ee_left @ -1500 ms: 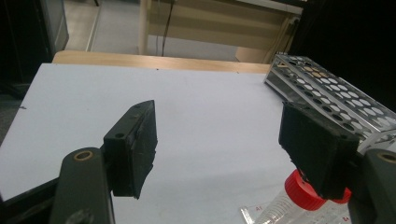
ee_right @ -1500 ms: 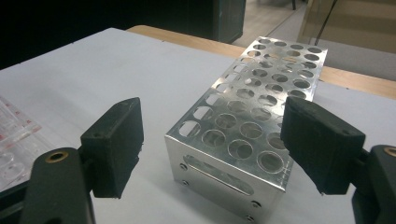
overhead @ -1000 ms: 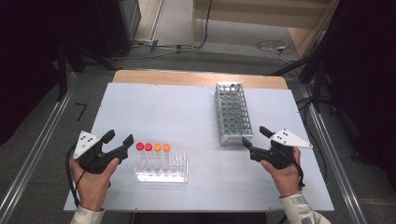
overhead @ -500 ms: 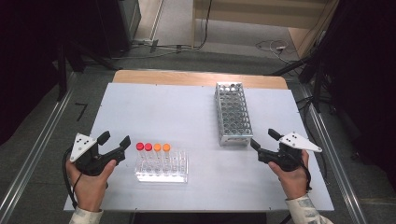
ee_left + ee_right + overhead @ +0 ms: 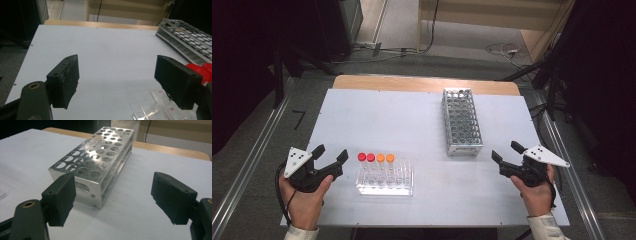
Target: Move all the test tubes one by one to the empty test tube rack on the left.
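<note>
On the near left of the counter [image 5: 412, 120], the left tongs [image 5: 331, 154] rest in a hand, matte black, topped by a grey three-cornered plate. Their jaws have just been opening and stand wide apart, nothing between them. Just right of them sits the clear plastic rack [image 5: 384, 177], a transparent rectangular block bearing four capped tubes in a row: two red caps [image 5: 366, 157], then two orange caps [image 5: 385, 158]. Right of centre, well apart from it, stands the metal rack [image 5: 460, 121], a long bright box of perforated sheet with round holes in rows. At the near right, the right tongs [image 5: 507, 151] point toward that rack, jaws spread, holding nothing.

The counter is a smooth pale sheet with a wooden strip along its far edge.

The left gripper view shows the flat, faintly scuffed inner pads, a red cap behind one jaw, and printed marks A1 and B1 on the clear rack. The right gripper view shows the metal rack's tiered plates, reflective sheen and small screws at its corner.
</note>
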Tool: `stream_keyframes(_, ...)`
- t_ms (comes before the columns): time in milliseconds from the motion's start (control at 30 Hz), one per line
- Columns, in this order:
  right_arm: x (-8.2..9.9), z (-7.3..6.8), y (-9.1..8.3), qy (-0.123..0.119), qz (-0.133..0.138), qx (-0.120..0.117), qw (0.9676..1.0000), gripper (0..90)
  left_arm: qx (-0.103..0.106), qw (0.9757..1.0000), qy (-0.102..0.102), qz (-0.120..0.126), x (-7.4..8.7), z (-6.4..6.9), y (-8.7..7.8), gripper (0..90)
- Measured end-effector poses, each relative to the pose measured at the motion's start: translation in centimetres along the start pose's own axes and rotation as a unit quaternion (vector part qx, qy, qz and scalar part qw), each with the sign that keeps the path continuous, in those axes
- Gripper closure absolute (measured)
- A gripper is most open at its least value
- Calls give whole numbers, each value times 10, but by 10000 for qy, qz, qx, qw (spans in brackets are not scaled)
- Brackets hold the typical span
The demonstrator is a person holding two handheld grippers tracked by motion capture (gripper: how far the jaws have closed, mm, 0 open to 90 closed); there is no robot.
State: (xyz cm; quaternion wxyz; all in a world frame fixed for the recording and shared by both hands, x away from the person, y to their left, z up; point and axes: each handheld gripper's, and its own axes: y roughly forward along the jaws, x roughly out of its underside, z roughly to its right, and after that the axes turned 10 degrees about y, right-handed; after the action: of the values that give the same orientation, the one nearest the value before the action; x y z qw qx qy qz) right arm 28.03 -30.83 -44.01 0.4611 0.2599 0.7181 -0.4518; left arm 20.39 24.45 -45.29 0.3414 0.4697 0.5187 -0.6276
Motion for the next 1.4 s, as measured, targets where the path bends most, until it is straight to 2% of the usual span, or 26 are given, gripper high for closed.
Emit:
stream_keyframes(867,13,29,-22,68,2,393,9992,175,-108,9998,30,-154,11,-3,-2,190)
stream_keyframes(1133,18,42,-30,171,-19,541,9984,175,-204,9996,-8,-219,16,-8,-5,188)
stream_keyframes(1400,25,60,-38,344,-27,822,9960,176,-224,9994,-48,-273,20,-11,-6,187)
